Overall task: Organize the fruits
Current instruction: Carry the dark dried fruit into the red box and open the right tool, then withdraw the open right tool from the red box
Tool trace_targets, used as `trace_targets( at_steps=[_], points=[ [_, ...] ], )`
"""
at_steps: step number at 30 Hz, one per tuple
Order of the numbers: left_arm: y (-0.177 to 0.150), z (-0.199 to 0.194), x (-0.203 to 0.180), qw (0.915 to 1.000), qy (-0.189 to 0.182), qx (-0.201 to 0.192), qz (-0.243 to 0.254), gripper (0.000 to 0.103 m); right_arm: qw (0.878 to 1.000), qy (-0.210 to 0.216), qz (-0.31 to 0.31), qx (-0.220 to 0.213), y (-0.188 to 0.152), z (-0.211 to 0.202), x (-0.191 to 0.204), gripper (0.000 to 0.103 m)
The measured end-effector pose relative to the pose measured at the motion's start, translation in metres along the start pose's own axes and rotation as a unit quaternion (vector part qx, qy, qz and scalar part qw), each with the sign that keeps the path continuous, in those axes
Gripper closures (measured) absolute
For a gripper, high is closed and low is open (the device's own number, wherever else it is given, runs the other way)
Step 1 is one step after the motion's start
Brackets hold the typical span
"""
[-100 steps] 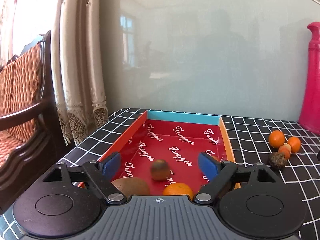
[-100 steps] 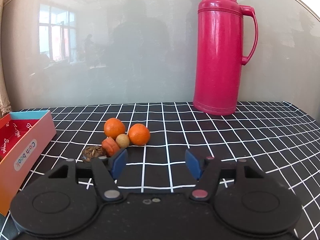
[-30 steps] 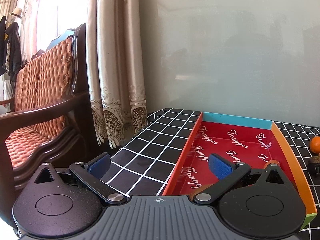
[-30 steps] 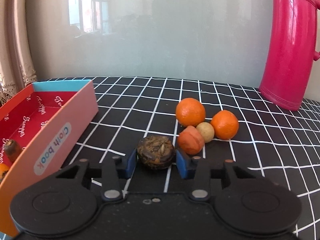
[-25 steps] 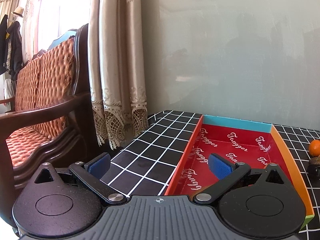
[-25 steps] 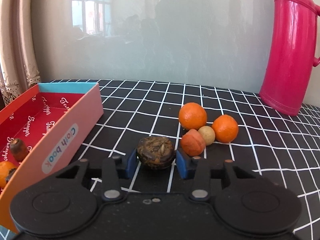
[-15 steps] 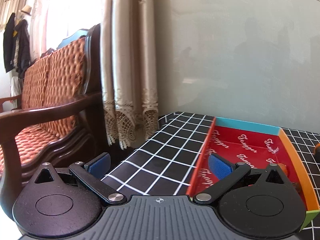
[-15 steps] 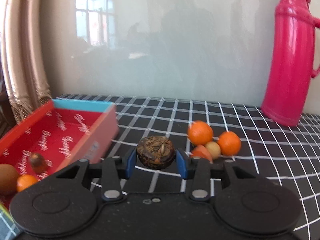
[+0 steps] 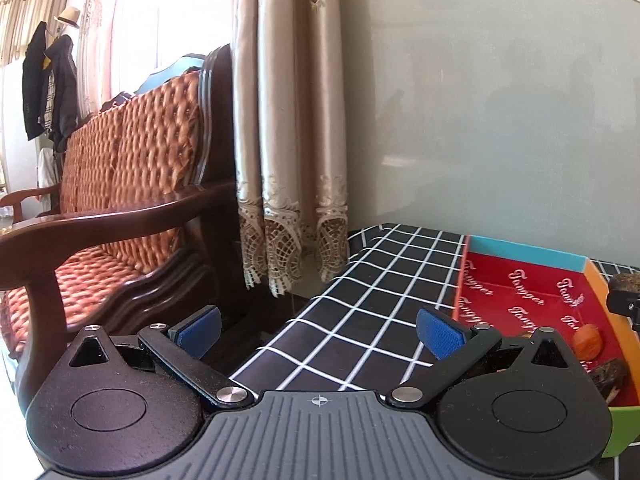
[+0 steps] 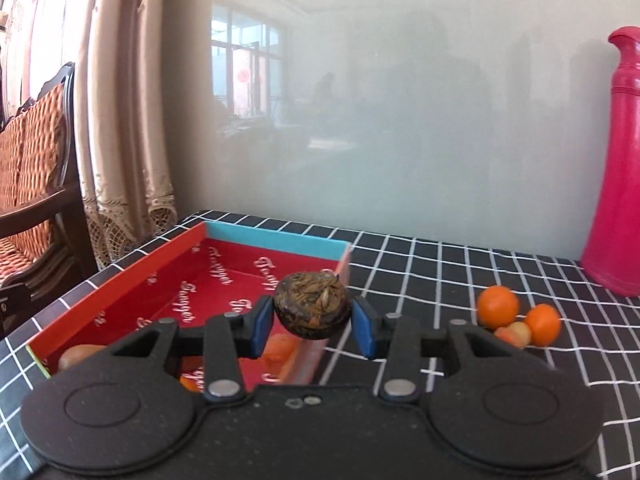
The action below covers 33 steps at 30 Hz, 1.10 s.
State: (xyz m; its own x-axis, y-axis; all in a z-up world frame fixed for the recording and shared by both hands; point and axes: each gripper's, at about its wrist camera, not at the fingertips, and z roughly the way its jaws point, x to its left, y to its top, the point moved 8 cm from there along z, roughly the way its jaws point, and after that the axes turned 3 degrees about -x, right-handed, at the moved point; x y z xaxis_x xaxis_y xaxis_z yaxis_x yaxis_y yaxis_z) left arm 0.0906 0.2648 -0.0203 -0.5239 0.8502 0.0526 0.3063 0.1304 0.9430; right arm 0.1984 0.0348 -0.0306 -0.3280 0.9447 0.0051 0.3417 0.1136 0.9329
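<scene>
My right gripper (image 10: 312, 322) is shut on a dark brown wrinkled fruit (image 10: 311, 305) and holds it in the air over the right wall of the red box (image 10: 132, 280). The box holds several fruits, among them a small orange one (image 10: 280, 350). Two oranges (image 10: 497, 306) and two smaller fruits (image 10: 520, 332) lie on the checked cloth to the right. My left gripper (image 9: 318, 330) is open and empty over the table's left edge. In the left wrist view the red box (image 9: 520, 280) sits at the right, and the held fruit (image 9: 626, 282) shows above its right wall.
A tall pink thermos (image 10: 618, 168) stands at the back right. A glass wall runs behind the table. A wooden sofa (image 9: 100, 216) and lace curtains (image 9: 288, 140) stand left of the table, past its edge.
My right gripper has lifted the brown fruit off the cloth and carried it left, over the box. My left gripper has swung left, away from the box, and stayed open.
</scene>
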Motion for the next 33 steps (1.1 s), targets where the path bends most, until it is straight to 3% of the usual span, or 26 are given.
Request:
trace_targets(
  at_steps=[9,10,13,24,33],
  points=[
    [-0.004,0.006,0.019,0.9999,0.013,0.009,-0.002,0.000,1.000,0.028,-0.013,0.005,-0.008,0.009,0.034,0.061],
    [-0.004,0.006,0.019,0.9999,0.012,0.009,-0.002,0.000,0.999,0.027,-0.020,0.003,-0.009,0.009,0.036,0.058],
    [-0.003,0.005,0.019,0.9999,0.010,0.009,-0.004,0.000,0.999,0.011,-0.031,-0.011,-0.007,0.005,0.038,0.032],
    [-0.001,-0.002,-0.007,0.9999,-0.011,0.003,0.005,0.000,0.999,-0.025,0.012,-0.019,-0.001,-0.005,-0.010,0.032],
    [0.003,-0.009,-0.043,0.9991,-0.042,0.001,0.010,0.000,0.997,-0.071,0.036,-0.014,-0.008,-0.019,-0.060,0.018]
  ],
)
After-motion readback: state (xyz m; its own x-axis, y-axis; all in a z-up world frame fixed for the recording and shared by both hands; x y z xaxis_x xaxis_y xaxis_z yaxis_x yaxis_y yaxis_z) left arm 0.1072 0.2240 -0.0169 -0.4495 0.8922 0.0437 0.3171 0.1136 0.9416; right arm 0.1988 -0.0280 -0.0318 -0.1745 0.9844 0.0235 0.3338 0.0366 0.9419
